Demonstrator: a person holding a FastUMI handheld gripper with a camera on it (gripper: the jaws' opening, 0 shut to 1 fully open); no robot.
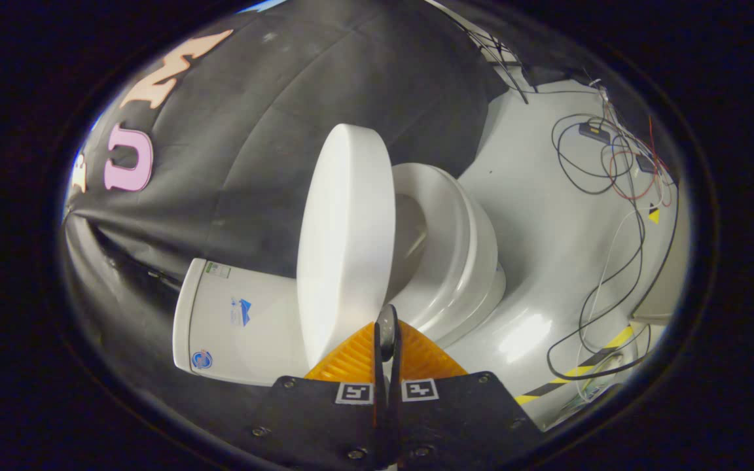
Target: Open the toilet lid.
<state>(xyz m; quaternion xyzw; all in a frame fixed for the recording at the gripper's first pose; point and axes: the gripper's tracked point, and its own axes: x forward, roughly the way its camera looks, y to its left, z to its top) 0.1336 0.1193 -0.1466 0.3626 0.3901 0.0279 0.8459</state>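
Tongs: the two fingers stand pressed together with almost no gap between them. A small rounded edge shows at their tips; whether that is the rim of the lid pinched between them or part of the tool itself cannot be settled from this view.

Toilet lid: raised well clear of the seat and seen nearly edge-on. It stands immediately ahead of the fingertips, its lower rim meeting or all but meeting them. The camera is rolled, so the toilet appears tipped over; the lid's long axis runs away from the tongs, roughly in line with the fingers.

Cistern: lies on the far side of the lid from the seat, close behind the lid's outer face. The bowl opening shows between lid and seat.

Surroundings: a pale floor carries loose cables well apart from the toilet.

Assessment: the lid appears most of the way open. The decisive relation is the lid's remaining gap to the cistern; further travel would presumably carry it toward the cistern until it rests there.
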